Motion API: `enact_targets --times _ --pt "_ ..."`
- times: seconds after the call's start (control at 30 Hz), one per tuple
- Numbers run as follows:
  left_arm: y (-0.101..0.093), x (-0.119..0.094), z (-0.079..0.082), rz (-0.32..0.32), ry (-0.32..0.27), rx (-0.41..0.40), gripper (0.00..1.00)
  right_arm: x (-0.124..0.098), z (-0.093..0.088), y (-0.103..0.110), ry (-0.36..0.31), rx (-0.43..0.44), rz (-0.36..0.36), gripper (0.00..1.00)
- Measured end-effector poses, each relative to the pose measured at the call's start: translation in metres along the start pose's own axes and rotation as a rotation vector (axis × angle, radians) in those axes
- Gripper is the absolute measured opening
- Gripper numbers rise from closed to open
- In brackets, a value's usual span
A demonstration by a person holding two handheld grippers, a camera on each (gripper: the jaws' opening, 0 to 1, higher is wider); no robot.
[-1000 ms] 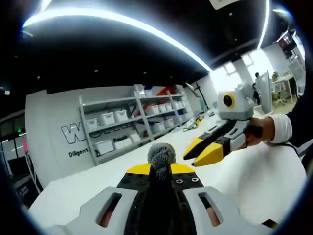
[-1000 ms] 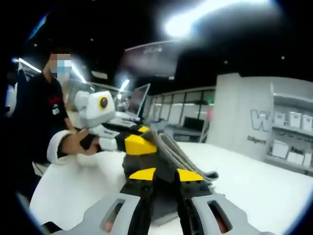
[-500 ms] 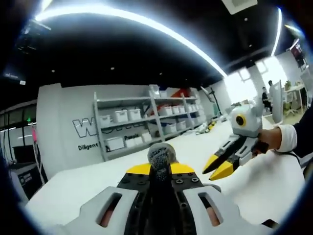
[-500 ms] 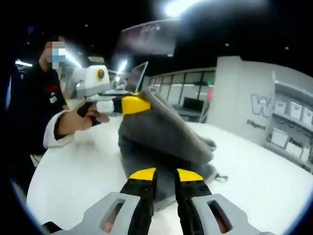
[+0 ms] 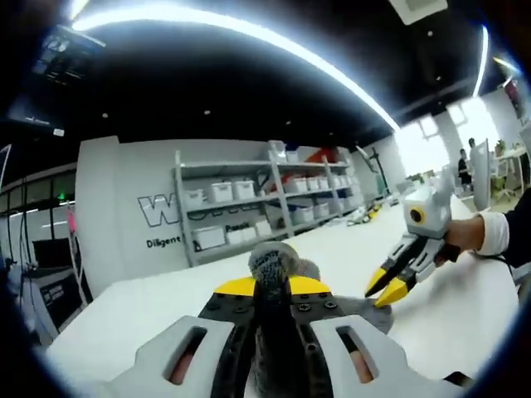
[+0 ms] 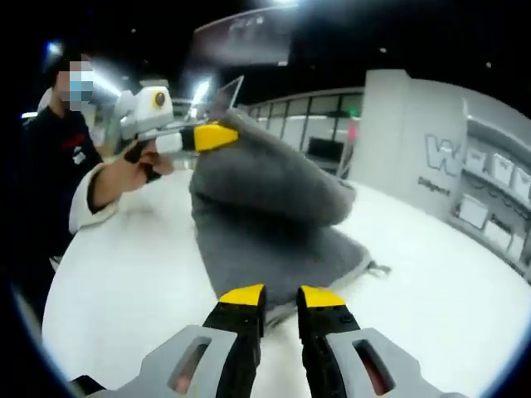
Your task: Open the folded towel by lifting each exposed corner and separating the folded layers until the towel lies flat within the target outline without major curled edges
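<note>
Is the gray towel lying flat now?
No. The towel hangs bunched from the left tool, which pinches one corner up off the table.

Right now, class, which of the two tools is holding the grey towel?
The left tool, shut on the towel's raised corner. The right tool is open, gripping nothing.

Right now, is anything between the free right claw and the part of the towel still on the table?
Nothing visible. The right claw is open, just short of the towel on the white table, while the left claw holds a corner up.
</note>
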State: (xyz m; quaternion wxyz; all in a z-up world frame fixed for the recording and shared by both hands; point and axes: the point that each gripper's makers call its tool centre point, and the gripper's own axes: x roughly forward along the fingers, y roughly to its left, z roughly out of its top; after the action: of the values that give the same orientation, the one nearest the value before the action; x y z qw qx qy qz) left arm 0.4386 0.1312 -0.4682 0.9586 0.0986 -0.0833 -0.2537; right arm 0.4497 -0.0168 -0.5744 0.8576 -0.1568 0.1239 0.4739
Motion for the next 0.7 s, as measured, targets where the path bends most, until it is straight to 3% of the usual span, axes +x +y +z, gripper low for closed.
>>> enact_targets --times 0.1,0.4,0.7 --pt "0.007 -0.005 -0.006 0.020 0.022 -0.010 0.10 0.001 -0.006 -0.004 0.022 0.040 -0.006 0.15" --pt "0.018 -0.017 -0.012 0.053 0.037 -0.022 0.10 0.000 -0.007 -0.002 0.027 0.036 -0.009 0.16" --pt "0.043 -0.025 -0.020 0.081 0.056 -0.026 0.10 -0.001 -0.007 -0.002 0.023 0.028 -0.006 0.16"
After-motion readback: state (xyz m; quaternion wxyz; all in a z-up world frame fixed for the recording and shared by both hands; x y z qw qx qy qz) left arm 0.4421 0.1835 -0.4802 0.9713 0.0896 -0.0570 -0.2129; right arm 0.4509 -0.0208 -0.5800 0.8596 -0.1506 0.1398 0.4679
